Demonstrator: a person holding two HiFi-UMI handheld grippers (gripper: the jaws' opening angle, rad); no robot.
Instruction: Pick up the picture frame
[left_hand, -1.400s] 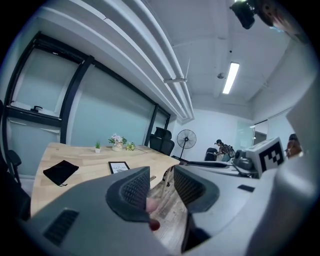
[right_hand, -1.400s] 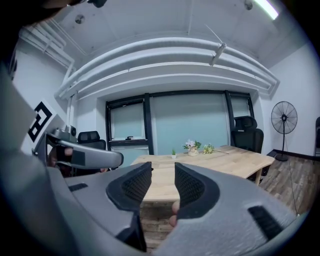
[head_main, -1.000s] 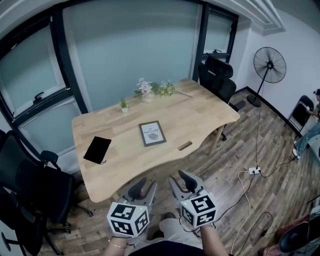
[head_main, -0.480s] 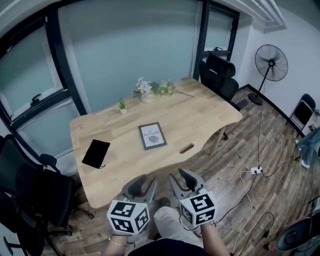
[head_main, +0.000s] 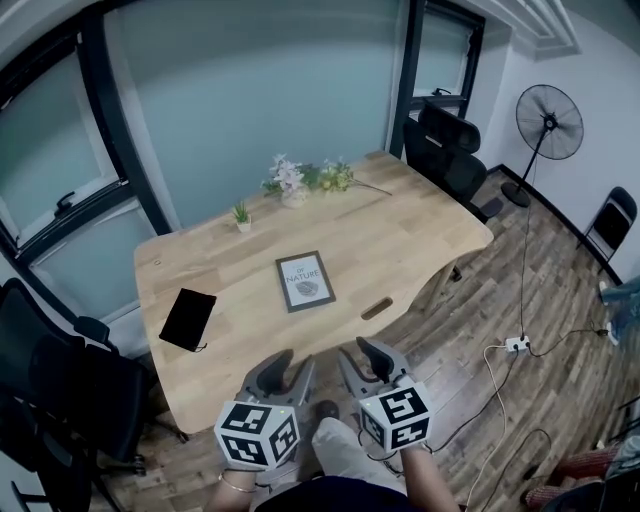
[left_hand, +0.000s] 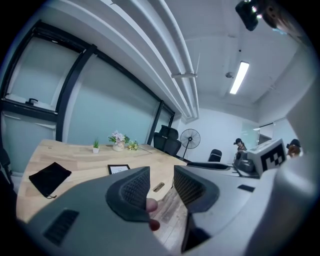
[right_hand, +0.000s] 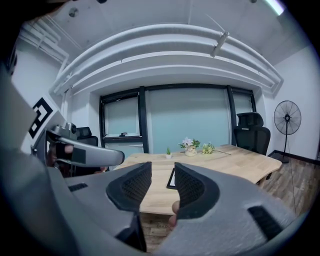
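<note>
Lower in the head view than a second ago, the picture frame (head_main: 305, 282) lies flat mid-way on the table (head_main: 420, 240), long axis pointing away, well ahead of the left gripper (head_main: 287, 372) and right gripper (head_main: 364, 362), both parted and empty, the right one aimed at it.

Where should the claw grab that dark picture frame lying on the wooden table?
Probably its near short edge, coming from the person's side. The dark rectangular picture frame lies flat on the light wooden table, so only its thin rim offers a pinch.
</note>
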